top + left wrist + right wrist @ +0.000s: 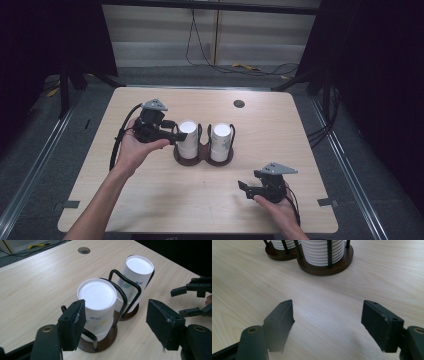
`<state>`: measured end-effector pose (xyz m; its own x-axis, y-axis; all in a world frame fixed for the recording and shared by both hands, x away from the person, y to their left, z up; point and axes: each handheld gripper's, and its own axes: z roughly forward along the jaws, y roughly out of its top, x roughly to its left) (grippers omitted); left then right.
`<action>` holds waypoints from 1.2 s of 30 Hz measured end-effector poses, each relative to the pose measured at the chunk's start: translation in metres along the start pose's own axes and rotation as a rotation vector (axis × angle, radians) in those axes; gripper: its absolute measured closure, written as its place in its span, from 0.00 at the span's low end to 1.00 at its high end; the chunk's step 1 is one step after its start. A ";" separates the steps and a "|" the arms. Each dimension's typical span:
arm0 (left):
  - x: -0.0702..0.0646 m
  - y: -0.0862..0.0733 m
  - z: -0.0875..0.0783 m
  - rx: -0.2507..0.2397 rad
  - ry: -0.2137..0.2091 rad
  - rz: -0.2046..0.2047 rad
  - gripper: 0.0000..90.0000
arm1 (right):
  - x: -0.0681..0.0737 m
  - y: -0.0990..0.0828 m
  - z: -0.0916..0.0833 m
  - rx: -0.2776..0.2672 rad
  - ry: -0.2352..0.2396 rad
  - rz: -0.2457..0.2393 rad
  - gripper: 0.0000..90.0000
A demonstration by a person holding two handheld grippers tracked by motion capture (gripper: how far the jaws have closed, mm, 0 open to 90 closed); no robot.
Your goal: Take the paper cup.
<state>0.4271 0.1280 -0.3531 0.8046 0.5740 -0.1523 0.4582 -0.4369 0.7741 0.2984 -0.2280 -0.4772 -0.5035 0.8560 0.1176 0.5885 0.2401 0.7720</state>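
Two stacks of upside-down white paper cups stand in a double holder with a dark wooden base (202,159) and black wire hoops. My left gripper (175,136) is raised beside the left stack (188,136), at the height of its top cup. In the left gripper view this gripper (116,315) is open, the left stack (97,297) stands just beyond the wide gap between the pads, and neither pad presses on it. The right stack (138,267) lies farther off. My right gripper (243,187) is low over bare table in front of the holder, open (327,312) with nothing between its pads.
A round cable hole (239,103) sits in the wooden tabletop behind the holder. The holder base (324,267) lies straight ahead of the right gripper. Cables run across the floor behind the table, and the table's front edge is close behind both hands.
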 end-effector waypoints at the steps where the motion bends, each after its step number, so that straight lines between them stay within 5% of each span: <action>1: 0.000 0.000 0.000 0.000 0.000 0.000 0.36 | 0.000 0.000 0.000 -0.002 0.001 0.003 0.29; 4: 0.000 0.007 0.005 0.041 0.025 0.022 0.36 | 0.000 0.000 -0.001 -0.002 0.001 0.000 0.29; 11: 0.007 0.014 0.011 0.042 0.011 0.029 0.42 | 0.001 0.000 -0.001 -0.001 0.005 -0.001 0.29; 23: 0.020 0.029 0.025 0.136 0.033 -0.022 0.35 | 0.001 0.000 -0.001 0.001 0.008 0.002 0.29; 36: 0.019 0.041 0.044 0.229 0.054 0.015 0.35 | 0.001 0.000 -0.002 0.001 0.013 0.004 0.29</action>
<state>0.4777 0.0903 -0.3514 0.7935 0.5997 -0.1036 0.5249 -0.5882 0.6152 0.2970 -0.2279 -0.4760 -0.5091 0.8511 0.1283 0.5908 0.2372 0.7712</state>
